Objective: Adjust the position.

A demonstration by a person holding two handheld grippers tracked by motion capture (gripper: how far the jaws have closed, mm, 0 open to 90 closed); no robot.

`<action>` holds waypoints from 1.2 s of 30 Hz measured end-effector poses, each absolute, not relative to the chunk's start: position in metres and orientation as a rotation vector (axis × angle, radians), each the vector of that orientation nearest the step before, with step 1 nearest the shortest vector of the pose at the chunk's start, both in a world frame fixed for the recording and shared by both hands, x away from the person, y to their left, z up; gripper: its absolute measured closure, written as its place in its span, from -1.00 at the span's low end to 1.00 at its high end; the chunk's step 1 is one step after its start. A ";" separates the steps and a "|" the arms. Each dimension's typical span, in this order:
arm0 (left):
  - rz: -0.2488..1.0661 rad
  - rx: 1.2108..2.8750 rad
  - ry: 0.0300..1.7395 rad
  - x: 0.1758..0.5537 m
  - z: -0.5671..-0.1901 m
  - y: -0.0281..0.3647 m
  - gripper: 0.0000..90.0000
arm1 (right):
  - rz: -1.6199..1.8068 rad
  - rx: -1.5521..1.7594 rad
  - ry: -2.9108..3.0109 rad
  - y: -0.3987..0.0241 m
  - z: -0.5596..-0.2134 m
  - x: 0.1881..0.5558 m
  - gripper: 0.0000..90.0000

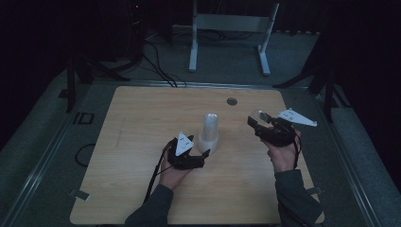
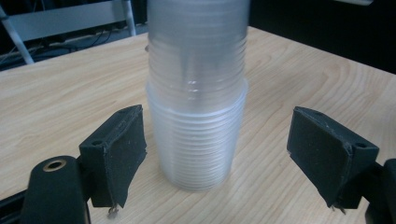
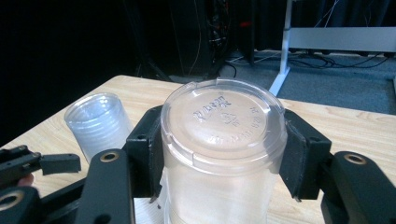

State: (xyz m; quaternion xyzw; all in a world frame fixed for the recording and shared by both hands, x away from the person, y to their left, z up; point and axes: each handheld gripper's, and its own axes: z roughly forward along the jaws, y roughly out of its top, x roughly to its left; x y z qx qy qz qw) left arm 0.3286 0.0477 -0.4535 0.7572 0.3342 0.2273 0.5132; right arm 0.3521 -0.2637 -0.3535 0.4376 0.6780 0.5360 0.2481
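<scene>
High view: the left gripper (image 1: pixel 204 153) sits at the foot of the cup stack (image 1: pixel 209 131) mid-table (image 1: pixel 142 118); the right gripper (image 1: pixel 257 124), near the right edge, holds a cup (image 1: pixel 260 115).

Left gripper view: jaws part-open, flanking the stack (image 2: pixel 196 116) without touching.

Right gripper view: jaws clamp the cup (image 3: pixel 223 144); its embossed writing is unreadable. The stack (image 3: pixel 99 122) stands beyond.

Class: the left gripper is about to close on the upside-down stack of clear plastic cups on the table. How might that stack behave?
The cup stack looks tall and narrow, so probably tippy. Its thin ribbed walls likely flex under squeeze. Clear plastic suggests it is light and perhaps slippery.
</scene>
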 end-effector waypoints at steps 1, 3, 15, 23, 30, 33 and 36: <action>0.546 1.821 0.798 0.328 -0.452 0.048 -0.56 | 1.457 1.196 1.850 -0.264 -0.354 0.352 -0.09; 0.550 1.823 0.793 0.328 -0.451 0.047 -0.56 | 1.460 1.202 1.850 -0.264 -0.357 0.352 -0.09; 0.525 1.835 0.725 0.321 -0.447 0.040 -0.34 | 1.451 1.249 1.865 -0.267 -0.374 0.348 -0.09; 0.499 1.861 0.671 0.318 -0.446 0.028 -0.27 | 1.449 1.280 1.877 -0.266 -0.386 0.346 -0.09; 0.496 1.869 0.629 0.317 -0.446 0.015 -0.27 | 1.472 1.324 1.863 -0.268 -0.395 0.343 -0.09; 0.500 1.870 0.622 0.316 -0.446 0.012 -0.27 | 1.479 1.339 1.863 -0.268 -0.399 0.342 -0.09; 0.493 1.874 0.615 0.317 -0.447 0.007 -0.27 | 1.482 1.355 1.868 -0.269 -0.402 0.342 -0.09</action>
